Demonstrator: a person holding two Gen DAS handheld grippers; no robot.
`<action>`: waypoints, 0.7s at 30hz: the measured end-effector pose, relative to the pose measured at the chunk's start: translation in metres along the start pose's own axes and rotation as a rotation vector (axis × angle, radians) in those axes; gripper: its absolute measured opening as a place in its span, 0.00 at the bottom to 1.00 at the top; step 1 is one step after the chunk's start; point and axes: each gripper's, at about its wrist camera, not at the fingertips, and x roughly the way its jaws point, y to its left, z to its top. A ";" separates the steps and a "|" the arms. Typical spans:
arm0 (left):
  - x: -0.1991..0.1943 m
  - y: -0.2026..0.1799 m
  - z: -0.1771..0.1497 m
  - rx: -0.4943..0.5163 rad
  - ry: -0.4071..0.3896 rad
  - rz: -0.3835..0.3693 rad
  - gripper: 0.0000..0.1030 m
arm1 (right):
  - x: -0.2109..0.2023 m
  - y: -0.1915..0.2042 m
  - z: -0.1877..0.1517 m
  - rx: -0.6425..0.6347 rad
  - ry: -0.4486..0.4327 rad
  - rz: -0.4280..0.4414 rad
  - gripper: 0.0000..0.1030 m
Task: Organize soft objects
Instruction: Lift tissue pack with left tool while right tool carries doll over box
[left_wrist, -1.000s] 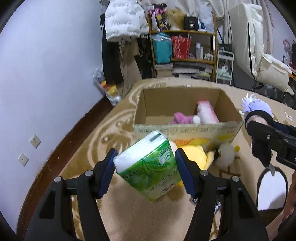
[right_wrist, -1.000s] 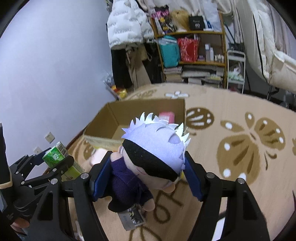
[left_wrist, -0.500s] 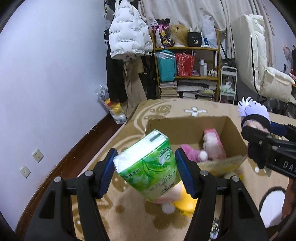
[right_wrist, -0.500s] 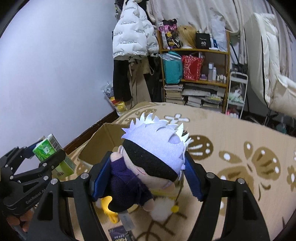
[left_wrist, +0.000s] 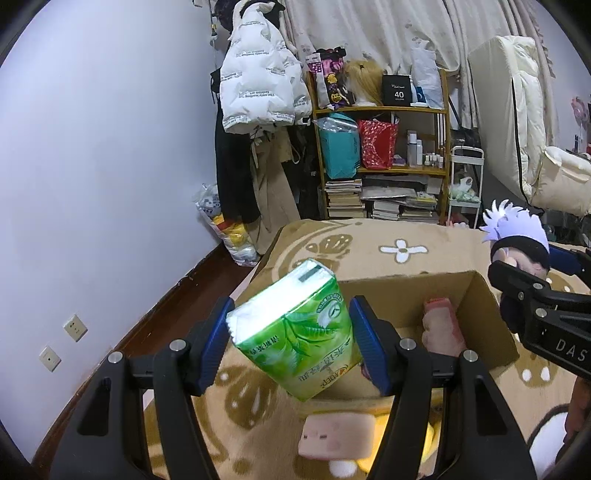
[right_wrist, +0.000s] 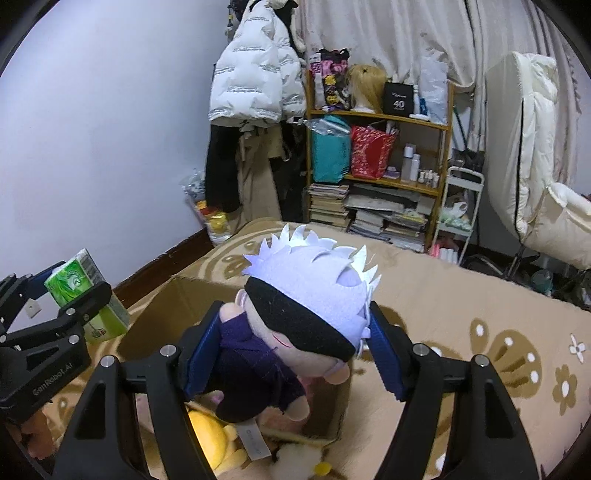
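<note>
- The green plastic-wrapped tissue pack (left_wrist: 295, 328) is clamped between the blue pads of the left claw (left_wrist: 291, 339); the plush doll with white spiky hair, black blindfold and purple coat (right_wrist: 295, 325) is clamped in the right claw (right_wrist: 295, 354).
- Compared with a second ago, both claws have been raised and carried forward: the open brown cardboard box (left_wrist: 480, 291), earlier seen ahead with its front wall facing, is now looked into from above.
- The tissue pack is now held tilted over the box's near left part, and the doll hangs above the box's near right corner (right_wrist: 340, 424). This is judged as the carry being nearly done, with release into the box as the step in hand.
- A pink soft pack (left_wrist: 443, 325) already lies inside against the right wall; bare box floor is seen left of it, so room for the tissues is judged adequate.
- A yellow plush toy (right_wrist: 210, 439) and a pink flat item (left_wrist: 336, 435) lie on the beige patterned carpet (right_wrist: 480, 306) just outside the front wall, not yet stored.
- The two claws are near each other, so contact between them when lowering is judged the main risk.
</note>
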 end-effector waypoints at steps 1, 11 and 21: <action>0.004 -0.001 0.002 0.006 -0.002 0.001 0.61 | 0.003 -0.002 0.002 0.001 -0.002 -0.008 0.75; 0.032 -0.009 0.001 0.013 0.012 -0.050 0.62 | 0.027 -0.015 -0.001 0.032 0.022 0.011 0.76; 0.055 -0.012 -0.010 0.012 0.064 -0.080 0.62 | 0.049 -0.013 -0.019 0.022 0.073 0.008 0.76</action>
